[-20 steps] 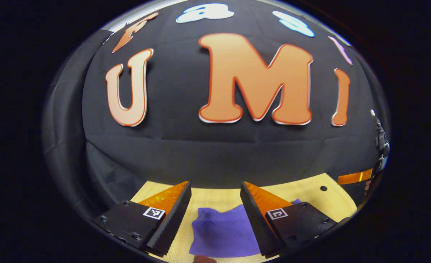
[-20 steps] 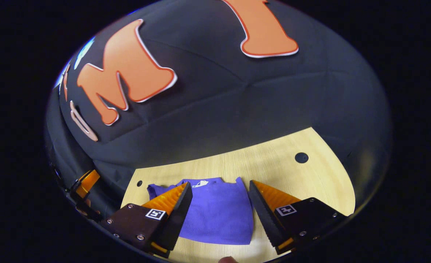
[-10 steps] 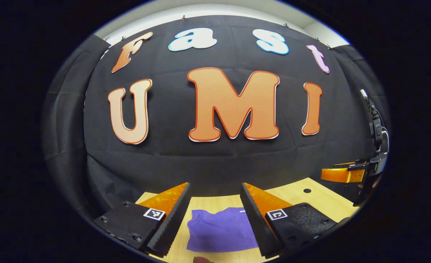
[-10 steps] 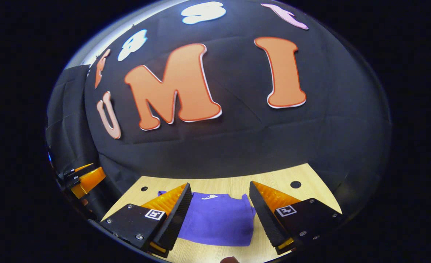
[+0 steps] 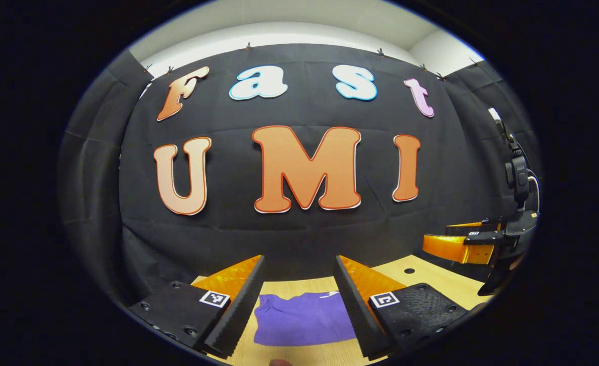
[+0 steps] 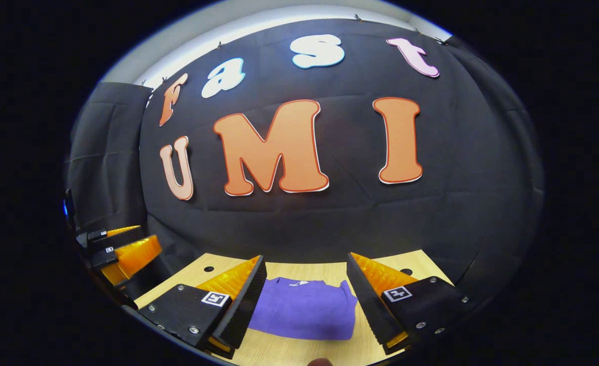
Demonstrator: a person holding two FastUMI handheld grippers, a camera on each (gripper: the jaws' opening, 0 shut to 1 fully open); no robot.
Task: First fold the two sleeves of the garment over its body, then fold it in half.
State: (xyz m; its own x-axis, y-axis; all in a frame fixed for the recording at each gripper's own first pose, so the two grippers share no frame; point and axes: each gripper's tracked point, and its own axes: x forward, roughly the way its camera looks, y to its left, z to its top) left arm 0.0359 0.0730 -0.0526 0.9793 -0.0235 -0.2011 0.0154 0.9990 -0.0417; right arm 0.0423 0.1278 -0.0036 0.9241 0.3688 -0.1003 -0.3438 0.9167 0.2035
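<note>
In the left gripper view, the left claw [image 5: 299, 300] is held above the table [image 5: 431, 284] with its two fingers spread wide apart, and nothing is between them or touching them. Seen through the gap, the purple garment [image 5: 302, 319] lies flat on the pale wooden table as a compact folded rectangle, with a small white mark at its far edge. It rests on the table's middle part, closer to the near edge than to the far edge, where the black cloth wall [image 5: 299, 239] rises. A small dark round hole [image 5: 409, 270] sits in the table top toward the far right corner.

At the right side of the same view the right claw [image 5: 444, 246] is raised clear of the table, pointing inward, well apart from the garment; its mounting and cable rise above it.

In the right gripper view, the right claw [image 6: 307, 300] is also wide open and holds nothing. The garment [image 6: 304, 315] shows between its fingers as a neat folded block lying flat, its sleeves not sticking out at the sides, a white mark near its far edge. Two small holes [image 6: 209, 269] are visible in the table [image 6: 329, 272] near the far edge, one toward each far corner. At the left rim of this view the left claw [image 6: 126, 251] hangs off the table's left edge, with its fingers apart and empty, well clear of the garment.
</note>
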